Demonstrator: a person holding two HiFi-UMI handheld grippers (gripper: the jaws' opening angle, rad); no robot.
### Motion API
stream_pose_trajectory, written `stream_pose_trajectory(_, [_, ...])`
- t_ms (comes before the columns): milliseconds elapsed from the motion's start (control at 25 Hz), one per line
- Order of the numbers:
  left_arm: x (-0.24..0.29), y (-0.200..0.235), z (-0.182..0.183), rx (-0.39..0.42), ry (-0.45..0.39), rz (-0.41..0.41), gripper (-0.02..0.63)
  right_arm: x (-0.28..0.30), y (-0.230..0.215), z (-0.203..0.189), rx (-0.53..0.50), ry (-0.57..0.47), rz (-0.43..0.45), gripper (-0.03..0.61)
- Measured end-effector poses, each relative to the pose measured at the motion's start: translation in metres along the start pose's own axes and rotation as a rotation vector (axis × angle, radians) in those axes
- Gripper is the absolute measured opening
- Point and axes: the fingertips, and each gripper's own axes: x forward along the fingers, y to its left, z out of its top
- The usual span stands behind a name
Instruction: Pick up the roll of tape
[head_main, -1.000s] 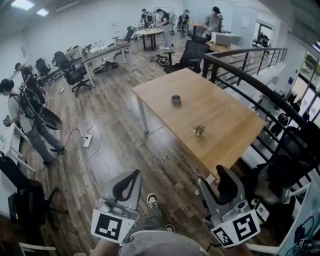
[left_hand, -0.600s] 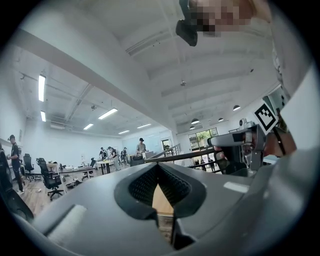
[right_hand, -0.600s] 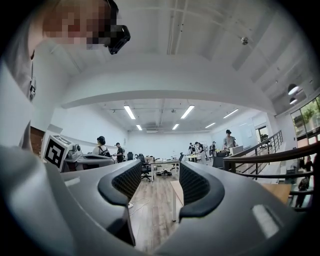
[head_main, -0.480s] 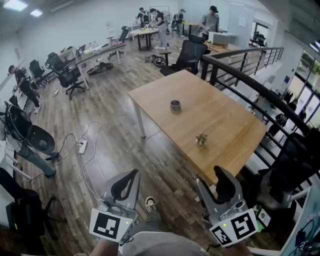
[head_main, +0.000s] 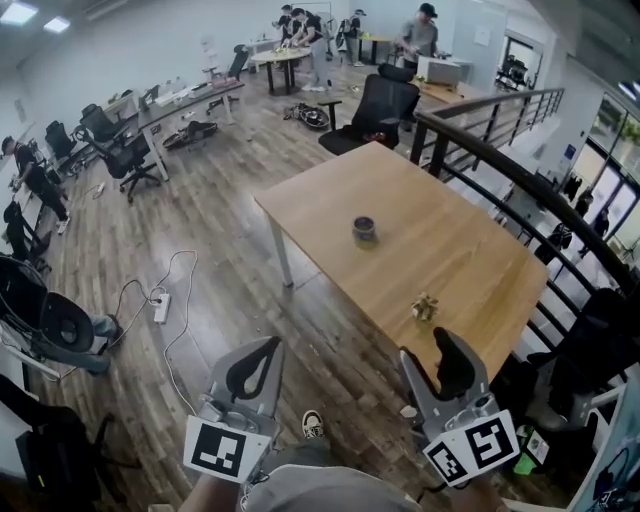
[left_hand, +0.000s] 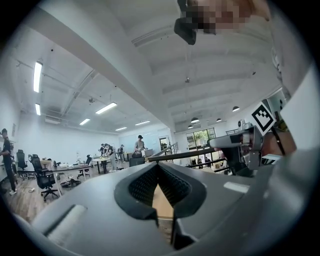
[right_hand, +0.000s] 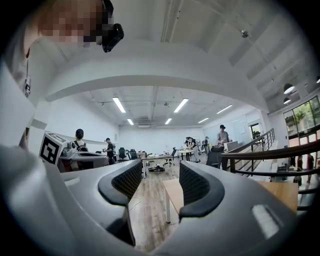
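The roll of tape (head_main: 365, 229), dark and small, stands on the wooden table (head_main: 450, 250) near its middle. In the head view both grippers sit low, over the floor and well short of the table's near edge. My left gripper (head_main: 270, 345) has its jaw tips touching and holds nothing; in its own view the left gripper (left_hand: 158, 167) shows only a sliver of the table between the pads. My right gripper (head_main: 441, 342) is near the table's front corner. In its own view the right gripper (right_hand: 155, 180) stands open and empty, with the table (right_hand: 175, 192) ahead.
A small brownish object (head_main: 425, 306) lies near the table's front edge. A black railing (head_main: 520, 170) runs behind the table, with a black office chair (head_main: 385, 105) at its far end. A power strip and cable (head_main: 160, 305) lie on the wood floor at left. People stand at distant desks.
The view has moved nearer to the table, so the tape roll sits lower and closer in the head view. Both grippers keep their places and states.
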Motion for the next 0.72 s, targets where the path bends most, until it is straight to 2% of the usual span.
stream_pose_trajectory(320, [0.055,0.102,-0.007,-0.005,-0.009,-0.025,0.002,0.111,0.001,-0.004,0.015,0.019,-0.051,0.221])
stream_pose_trajectory(480, [0.083,0.125,-0.012,-0.031,-0.026,-0.035,0.002,0.15,-0.011,-0.016,0.031,0.046,-0.072,0.221])
stream_pose_trajectory(720, [0.123,0.158,-0.029,-0.063,0.006,-0.049,0.002,0.197,-0.036,-0.029,0.047,0.083,-0.101,0.221])
